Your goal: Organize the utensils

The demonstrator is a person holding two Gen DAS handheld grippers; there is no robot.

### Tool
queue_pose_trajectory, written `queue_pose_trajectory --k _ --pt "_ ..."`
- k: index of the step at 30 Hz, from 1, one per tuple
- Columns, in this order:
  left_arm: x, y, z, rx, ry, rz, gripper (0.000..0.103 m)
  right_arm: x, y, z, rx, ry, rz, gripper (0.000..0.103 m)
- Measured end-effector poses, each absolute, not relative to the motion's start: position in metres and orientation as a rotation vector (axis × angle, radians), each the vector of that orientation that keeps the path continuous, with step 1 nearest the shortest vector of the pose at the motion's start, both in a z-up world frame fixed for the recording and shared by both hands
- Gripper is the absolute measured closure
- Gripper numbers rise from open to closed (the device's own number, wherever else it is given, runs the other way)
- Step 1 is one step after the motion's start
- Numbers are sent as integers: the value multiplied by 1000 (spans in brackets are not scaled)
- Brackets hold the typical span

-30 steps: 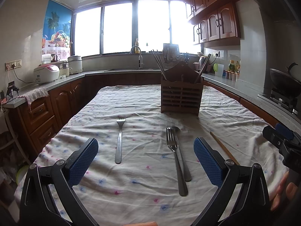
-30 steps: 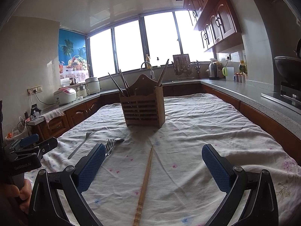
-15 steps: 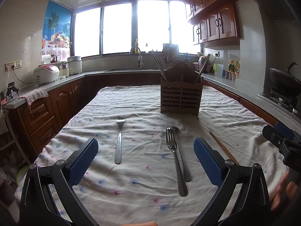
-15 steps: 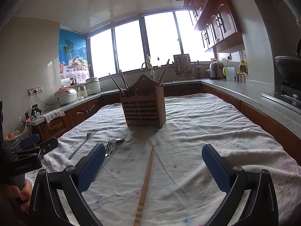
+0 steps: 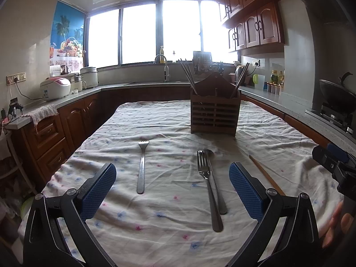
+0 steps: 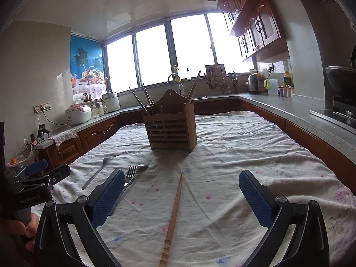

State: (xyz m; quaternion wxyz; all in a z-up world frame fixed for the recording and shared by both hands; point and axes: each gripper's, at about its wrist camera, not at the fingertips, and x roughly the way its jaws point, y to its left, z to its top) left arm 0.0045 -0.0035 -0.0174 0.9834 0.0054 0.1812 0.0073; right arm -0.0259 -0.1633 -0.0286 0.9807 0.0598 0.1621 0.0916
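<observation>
A wooden utensil holder (image 5: 215, 112) with several chopsticks stands mid-table; it also shows in the right wrist view (image 6: 171, 128). On the cloth lie a lone fork (image 5: 141, 166), a fork (image 5: 208, 187) side by side with a spoon (image 5: 214, 178), and a wooden chopstick (image 5: 265, 173). The chopstick (image 6: 174, 211) lies between the right fingers. My left gripper (image 5: 172, 188) is open and empty above the near cloth. My right gripper (image 6: 181, 198) is open and empty over the chopstick.
The table wears a wrinkled white flowered cloth (image 5: 173, 222). Counters with wooden cabinets (image 5: 51, 133) run along both sides. A rice cooker (image 5: 55, 87) sits on the left counter, a wok on a stove (image 5: 336, 98) on the right.
</observation>
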Motion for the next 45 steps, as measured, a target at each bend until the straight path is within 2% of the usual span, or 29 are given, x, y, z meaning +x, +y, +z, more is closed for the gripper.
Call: queue_pose_trajectory --k 45 --pt "16 -4 -17 -7 386 -21 0 -23 -163 -22 128 323 188 0"
